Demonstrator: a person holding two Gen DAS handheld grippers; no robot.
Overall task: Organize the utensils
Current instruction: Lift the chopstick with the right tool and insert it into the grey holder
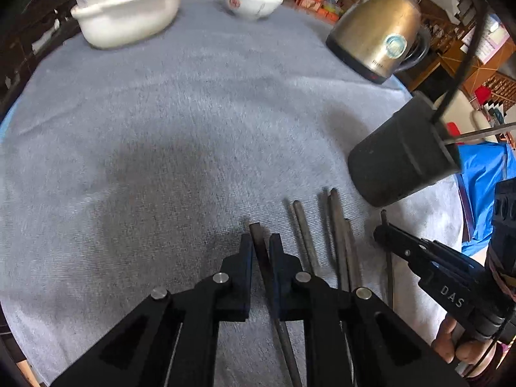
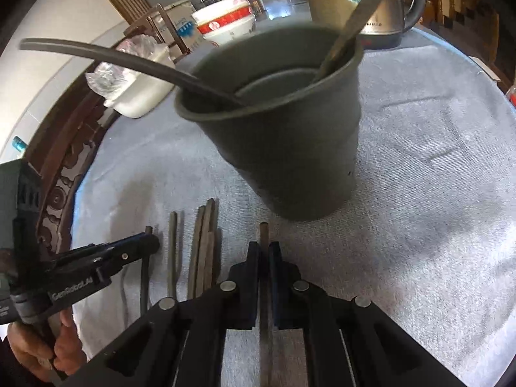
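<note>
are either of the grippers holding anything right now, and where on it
Both. The left gripper is shut on a chopstick just behind its far tip. The right gripper is shut on another chopstick, also near its far tip.

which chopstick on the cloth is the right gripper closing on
The lone chopstick nearest the dark cup, lying between the right gripper's fingers. The other loose chopsticks lie further left; the left gripper holds the leftmost one.
</note>
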